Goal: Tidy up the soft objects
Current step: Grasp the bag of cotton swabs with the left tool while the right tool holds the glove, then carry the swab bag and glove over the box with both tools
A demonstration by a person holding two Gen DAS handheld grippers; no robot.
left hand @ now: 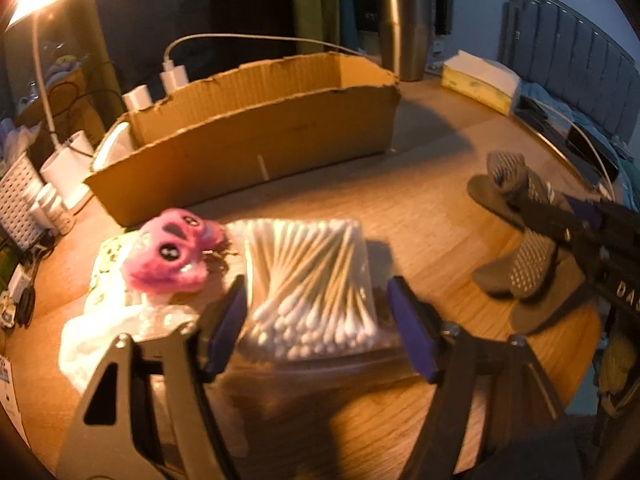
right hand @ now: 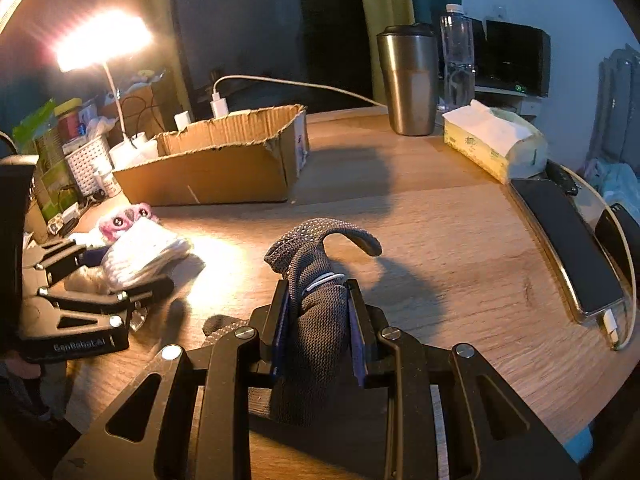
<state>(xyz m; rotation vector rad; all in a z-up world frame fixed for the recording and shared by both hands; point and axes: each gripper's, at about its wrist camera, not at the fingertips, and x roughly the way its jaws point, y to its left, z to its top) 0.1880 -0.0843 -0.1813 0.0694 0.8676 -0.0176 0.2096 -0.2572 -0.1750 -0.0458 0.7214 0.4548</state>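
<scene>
My left gripper (left hand: 316, 320) is open, its jaws on either side of a clear pack of cotton swabs (left hand: 310, 280) lying on the wooden table (left hand: 420, 208). A pink plush toy (left hand: 172, 254) lies left of the pack on a patterned cloth (left hand: 108, 280). My right gripper (right hand: 318, 312) is shut on a grey dotted sock (right hand: 316, 280) and holds it above the table; in the left wrist view the sock (left hand: 528, 220) hangs at the right. The open cardboard box (left hand: 248, 128) stands behind; it also shows in the right wrist view (right hand: 216, 164).
A steel tumbler (right hand: 408, 80), a water bottle (right hand: 458, 56) and a tissue pack (right hand: 494, 142) stand at the back right. A phone (right hand: 568, 252) on a cable lies at the right edge. A lit lamp (right hand: 102, 40), a white basket (right hand: 86, 164) and chargers crowd the left.
</scene>
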